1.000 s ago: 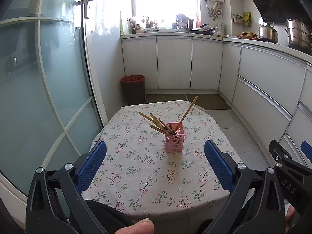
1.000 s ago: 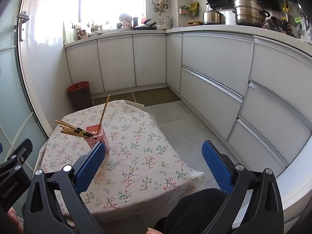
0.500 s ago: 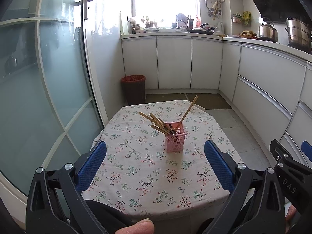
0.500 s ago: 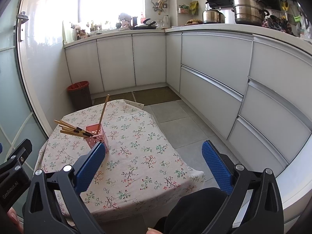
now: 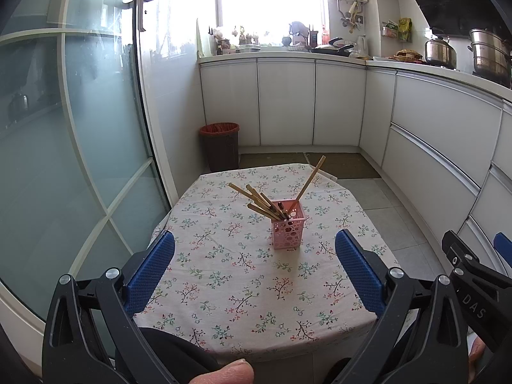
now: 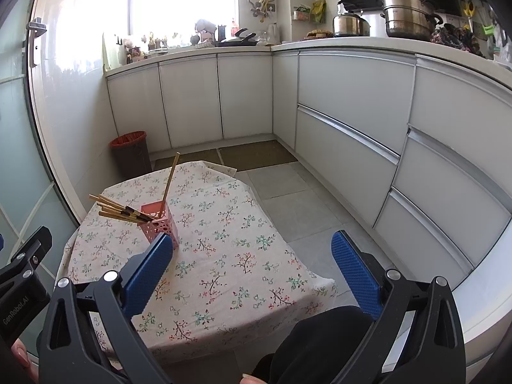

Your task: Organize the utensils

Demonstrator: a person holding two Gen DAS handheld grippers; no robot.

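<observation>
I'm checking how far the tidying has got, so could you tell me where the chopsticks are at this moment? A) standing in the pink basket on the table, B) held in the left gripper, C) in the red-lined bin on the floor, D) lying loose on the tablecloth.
A: the chopsticks all stand leaning in the pink basket on the floral tablecloth, while the left gripper and right gripper are both open and empty.

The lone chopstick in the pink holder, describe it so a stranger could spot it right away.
On the floral table stands a pink holder of chopsticks. Most chopsticks fan out left in a bundle. The lone chopstick leans the other way, up and right, reaching higher than the rest.
</observation>
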